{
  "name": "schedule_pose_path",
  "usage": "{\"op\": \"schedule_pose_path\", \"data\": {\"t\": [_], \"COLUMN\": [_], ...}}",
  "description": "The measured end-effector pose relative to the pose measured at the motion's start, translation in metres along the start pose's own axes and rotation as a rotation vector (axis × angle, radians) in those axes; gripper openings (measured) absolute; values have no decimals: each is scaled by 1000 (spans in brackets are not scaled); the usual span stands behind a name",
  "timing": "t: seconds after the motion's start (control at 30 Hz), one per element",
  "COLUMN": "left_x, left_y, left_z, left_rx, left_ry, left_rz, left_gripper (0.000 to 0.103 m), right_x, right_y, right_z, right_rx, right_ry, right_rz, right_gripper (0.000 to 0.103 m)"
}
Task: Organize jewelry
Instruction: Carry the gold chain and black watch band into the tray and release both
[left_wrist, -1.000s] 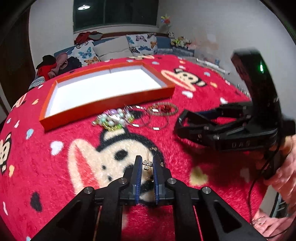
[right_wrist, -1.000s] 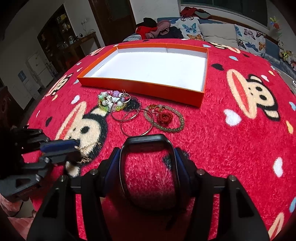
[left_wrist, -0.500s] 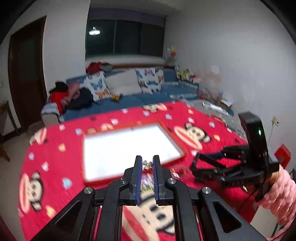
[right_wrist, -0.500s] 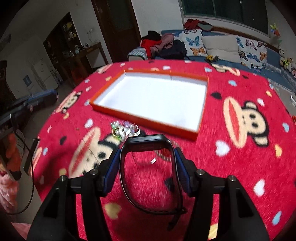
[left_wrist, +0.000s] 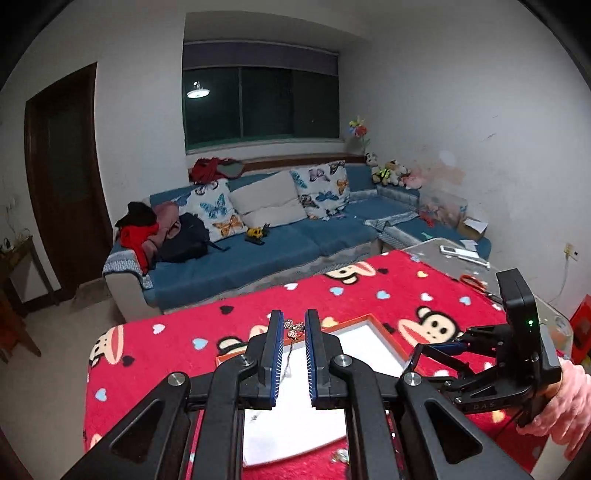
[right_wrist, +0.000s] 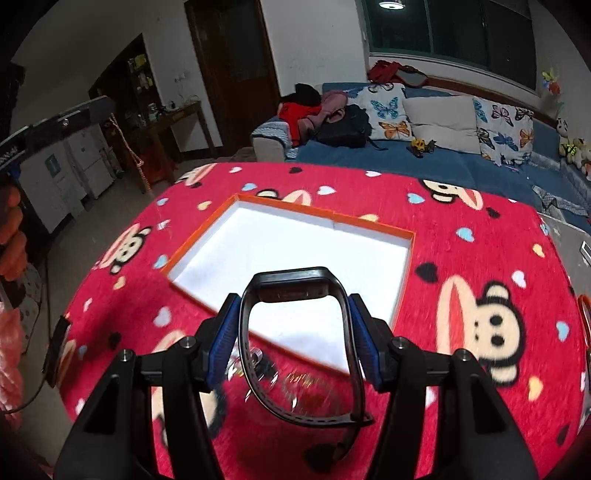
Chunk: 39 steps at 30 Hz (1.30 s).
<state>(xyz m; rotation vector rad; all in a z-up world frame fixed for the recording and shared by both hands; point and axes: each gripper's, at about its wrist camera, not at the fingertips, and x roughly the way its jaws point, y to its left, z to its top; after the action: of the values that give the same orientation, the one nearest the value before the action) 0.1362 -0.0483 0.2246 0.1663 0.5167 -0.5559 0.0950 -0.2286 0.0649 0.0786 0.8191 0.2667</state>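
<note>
My left gripper is shut on a thin gold chain with a small flower charm, held above the near part of the orange tray with its white floor. My right gripper is shut on a black watch by its looped strap, held above the tray's near rim. The right gripper also shows at the right of the left wrist view. Blurred bracelets and beads lie on the red cloth just in front of the tray.
The table carries a red monkey-print cloth. A blue sofa with pillows stands behind it. Orange scissors and a remote lie at the table's far right corner.
Both grippers have risen from the cloth and moved toward the tray. The left one lifted the chain off the cloth; the right one carries the watch over the tray's near edge.
</note>
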Motion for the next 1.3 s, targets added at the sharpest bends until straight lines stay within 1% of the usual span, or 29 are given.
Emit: {"op": "schedule_pose_path", "data": {"t": [0.13,0.17,0.23,0.37,0.47,0.53,0.77,0.87,1.03,1.1,1.17,1.2,1.27,1.3], "left_x": [33,48,62,96,114,126,169,181,190,191,193,195,194,194], "left_y": [9,6,11,12,15,13,9,7,6,6,7,7,9,9], "left_z": [-2,-8,-16,-51,-72,-87,-145,-160,-172,-173,-173,-174,-173,-173], "left_rx": [8,2,-16,-29,-35,-19,0,-3,-5,-5,-13,-18,-26,-28], "left_ry": [47,65,95,156,204,239,362,397,419,426,440,445,451,447], "left_rz": [27,25,17,23,23,41,51,52,64,68,73,75,79,84], "left_gripper": [11,11,11,11,11,11,12,12,13,14,14,14,24,35], "right_x": [28,36,48,69,83,89,100,100,98,96,92,90,84,78], "right_y": [-11,-13,-15,-21,-21,-21,-19,-16,-17,-17,-16,-15,-14,-13], "right_z": [7,8,7,2,-3,-6,-13,-14,-14,-12,-11,-10,-8,-8], "right_rx": [36,46,66,103,114,119,101,82,79,75,66,56,43,38], "right_ry": [20,26,38,63,88,102,123,123,120,115,106,102,94,86], "right_rz": [-1,-1,-1,3,-3,-9,-45,-56,-50,-52,-54,-60,-62,-62], "right_gripper": [58,58,58,58,58,58,59,60,63,69,73,73,73,73]}}
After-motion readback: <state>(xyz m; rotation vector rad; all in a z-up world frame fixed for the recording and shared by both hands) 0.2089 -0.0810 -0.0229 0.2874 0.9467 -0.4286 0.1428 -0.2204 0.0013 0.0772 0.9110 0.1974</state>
